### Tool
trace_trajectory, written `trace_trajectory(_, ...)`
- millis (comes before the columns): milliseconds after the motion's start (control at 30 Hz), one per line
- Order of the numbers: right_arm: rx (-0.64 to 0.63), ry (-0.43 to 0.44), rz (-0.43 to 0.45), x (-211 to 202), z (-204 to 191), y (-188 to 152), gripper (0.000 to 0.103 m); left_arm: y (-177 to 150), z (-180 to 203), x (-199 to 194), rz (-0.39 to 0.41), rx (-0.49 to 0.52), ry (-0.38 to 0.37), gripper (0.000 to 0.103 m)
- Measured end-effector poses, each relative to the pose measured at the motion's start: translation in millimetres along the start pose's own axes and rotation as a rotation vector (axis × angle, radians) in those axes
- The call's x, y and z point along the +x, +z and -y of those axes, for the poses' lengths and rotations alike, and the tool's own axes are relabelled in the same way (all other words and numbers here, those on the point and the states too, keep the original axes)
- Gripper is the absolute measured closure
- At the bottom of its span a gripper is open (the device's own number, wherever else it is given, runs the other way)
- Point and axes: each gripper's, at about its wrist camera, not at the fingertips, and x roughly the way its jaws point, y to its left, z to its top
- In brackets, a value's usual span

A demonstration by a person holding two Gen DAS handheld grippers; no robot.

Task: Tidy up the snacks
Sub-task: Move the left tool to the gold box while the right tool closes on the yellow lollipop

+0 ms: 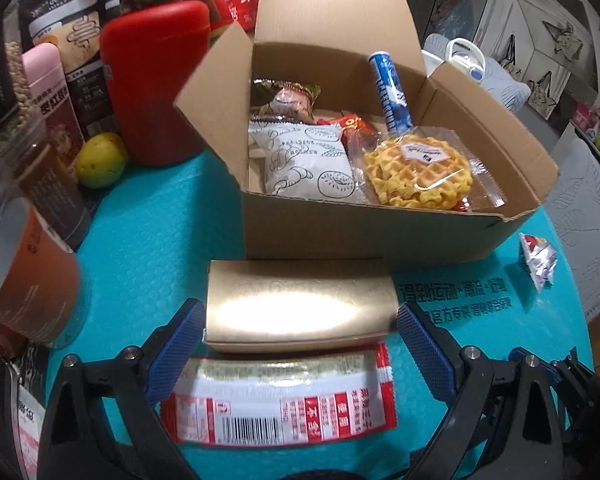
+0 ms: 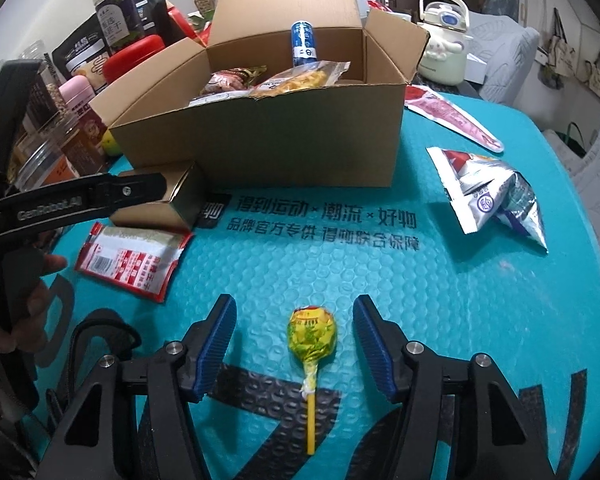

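Right gripper (image 2: 294,344): jaws apart, astride a lollipop (image 2: 311,338) lying on the teal mat (image 2: 380,300); its round head may roll off the pads.
Left gripper (image 1: 300,316): pads flank the gold box (image 1: 300,304); contact unclear.
Cardboard box (image 2: 260,136): behind, snacks half hidden.

Cardboard box (image 2: 260,148): one, open
Snacks seen inside it: five, counting the blue tube (image 1: 390,92), waffle (image 1: 418,172), white bread packet (image 1: 308,164), dark-wrapped pastry (image 1: 288,98) and a red wrapper (image 1: 352,124)
Gold box (image 1: 300,306): one
Lollipop (image 2: 311,340): one
Red-and-white sachet (image 2: 134,258): one
Silver foil packet (image 2: 496,196): one
Red flat pouch (image 2: 452,118): one
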Motion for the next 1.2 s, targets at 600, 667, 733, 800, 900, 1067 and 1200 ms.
trace_trajectory(600,0.019,0.029,-0.010,4.3,4.1,0.8,0.042,2.4,11.6,13.6,-0.024,0.020,-0.027,0.000)
trace_trajectory(667,0.018,0.029,-0.011,4.5,3.6,1.0,0.042,2.0,11.8,13.3,-0.018,0.015,-0.028,0.000)
trace_trajectory(733,0.022,0.034,-0.012,4.6,3.1,1.1,0.042,2.9,10.7,13.6,-0.025,0.005,-0.029,0.000)
trace_trajectory(800,0.025,0.039,-0.013,4.6,3.4,1.1,0.042,3.2,10.4,13.1,-0.035,0.008,-0.029,0.000)
trace_trajectory(900,0.022,0.040,-0.015,4.8,2.6,0.8,0.042,1.7,13.2,11.0,-0.033,0.042,-0.036,0.000)
trace_trajectory(1067,0.020,0.042,-0.016,4.9,1.9,0.6,0.042,0.1,16.5,10.4,-0.027,0.044,-0.029,0.000)
trace_trajectory(1200,0.027,0.051,-0.018,4.7,1.6,0.5,0.042,1.7,16.0,11.9,-0.041,0.041,-0.027,0.000)
